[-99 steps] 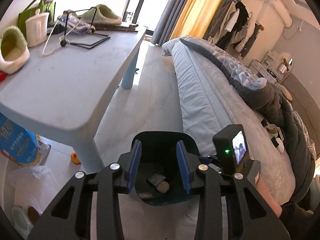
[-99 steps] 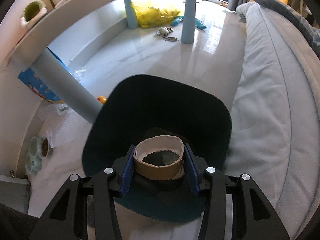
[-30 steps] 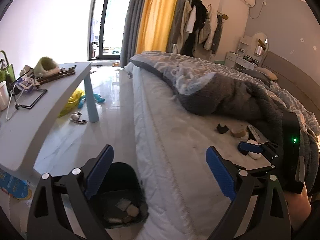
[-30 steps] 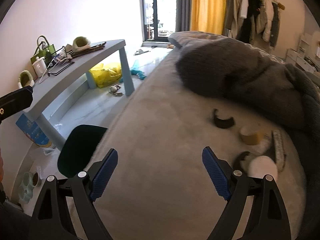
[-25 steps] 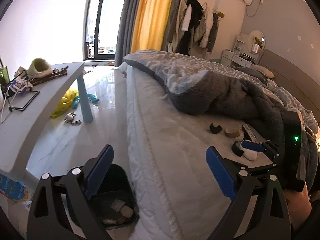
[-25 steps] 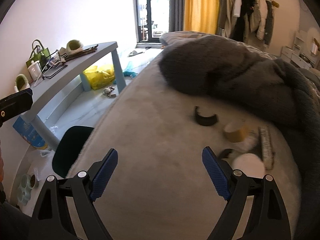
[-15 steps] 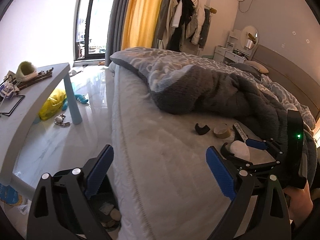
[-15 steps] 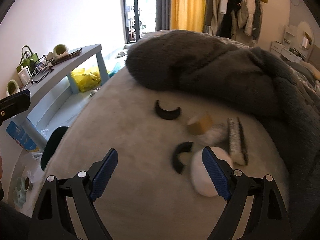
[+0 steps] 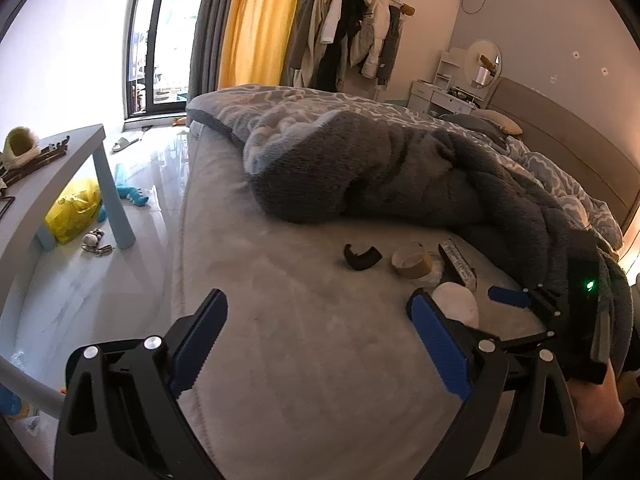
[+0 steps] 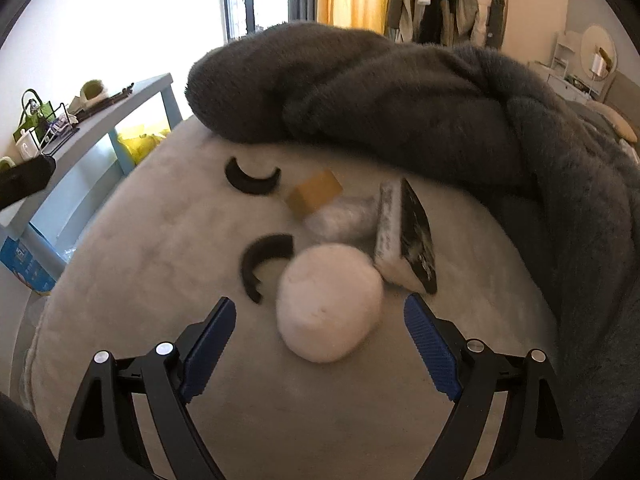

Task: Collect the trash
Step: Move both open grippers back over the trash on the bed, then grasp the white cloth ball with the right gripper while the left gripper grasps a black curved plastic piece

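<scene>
My right gripper (image 10: 320,344) fingers wide apart, holding nothing; white wad (image 10: 328,304) on bed (image 10: 160,240) just ahead, between tips, untouched. My left gripper (image 9: 320,344) fingers spread, empty, over bare bed; wad off right.

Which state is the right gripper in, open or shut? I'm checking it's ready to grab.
Open: the right gripper has its blue pads spread wide, either side of the white wad, without touching it.
</scene>
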Motion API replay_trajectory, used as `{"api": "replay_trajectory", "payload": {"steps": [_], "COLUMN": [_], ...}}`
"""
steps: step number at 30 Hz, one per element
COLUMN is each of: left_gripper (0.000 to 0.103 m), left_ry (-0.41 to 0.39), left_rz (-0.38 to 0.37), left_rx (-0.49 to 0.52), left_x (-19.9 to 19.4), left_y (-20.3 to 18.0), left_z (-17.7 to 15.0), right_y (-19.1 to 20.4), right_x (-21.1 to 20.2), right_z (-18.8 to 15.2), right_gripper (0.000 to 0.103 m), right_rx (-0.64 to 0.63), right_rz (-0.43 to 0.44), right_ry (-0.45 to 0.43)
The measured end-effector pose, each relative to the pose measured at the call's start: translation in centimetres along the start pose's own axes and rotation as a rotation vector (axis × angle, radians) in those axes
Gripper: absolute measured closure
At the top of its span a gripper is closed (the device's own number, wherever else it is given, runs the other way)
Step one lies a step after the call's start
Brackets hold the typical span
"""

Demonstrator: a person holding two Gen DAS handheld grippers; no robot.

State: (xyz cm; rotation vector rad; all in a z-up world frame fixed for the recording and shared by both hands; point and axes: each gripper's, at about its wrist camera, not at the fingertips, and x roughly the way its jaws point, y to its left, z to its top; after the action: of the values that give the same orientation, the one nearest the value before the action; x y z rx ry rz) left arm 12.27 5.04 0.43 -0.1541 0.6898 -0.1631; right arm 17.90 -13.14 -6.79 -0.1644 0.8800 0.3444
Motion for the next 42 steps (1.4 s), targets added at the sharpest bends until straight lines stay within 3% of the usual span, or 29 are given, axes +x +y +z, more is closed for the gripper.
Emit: {"api": "replay_trajectory", "payload": {"steps": [5, 16, 23, 33, 42], "left_gripper": [0.008, 0.021, 0.026, 0.03, 0.044], "left_ry": [0.007, 0.027, 0.077, 0.115, 0.141], "left_rz": [-0.017, -0.087, -0.125, -0.143, -0.097], "left_rx": [0.017, 0.071, 0.095, 0.103, 0.148], "left_x": [1.3, 3.7, 6.1, 8.8, 11.2], "left_y": [-1.2, -3.7, -5.2, -7.2, -9.2], "left_z": [0.0, -0.1, -0.6, -1.4, -2.2], "right_y": [-0.8, -2.1, -2.6, -4.6, -6.1], "right_x": [1.1, 2.2, 2.0, -0.1, -1.9], "right_z": [-0.4, -0.6, -0.5, -1.4, -2.3], "right_gripper": [0.026, 0.031, 0.046, 0.047, 0.047], "right_rx": [0.005, 0.001, -0.026, -0.02, 0.007], "right_rz": [0.017, 0.048, 0.074, 0.121, 0.159], "right_ry": [0.027, 0.036, 0.01, 0.001, 0.005]}}
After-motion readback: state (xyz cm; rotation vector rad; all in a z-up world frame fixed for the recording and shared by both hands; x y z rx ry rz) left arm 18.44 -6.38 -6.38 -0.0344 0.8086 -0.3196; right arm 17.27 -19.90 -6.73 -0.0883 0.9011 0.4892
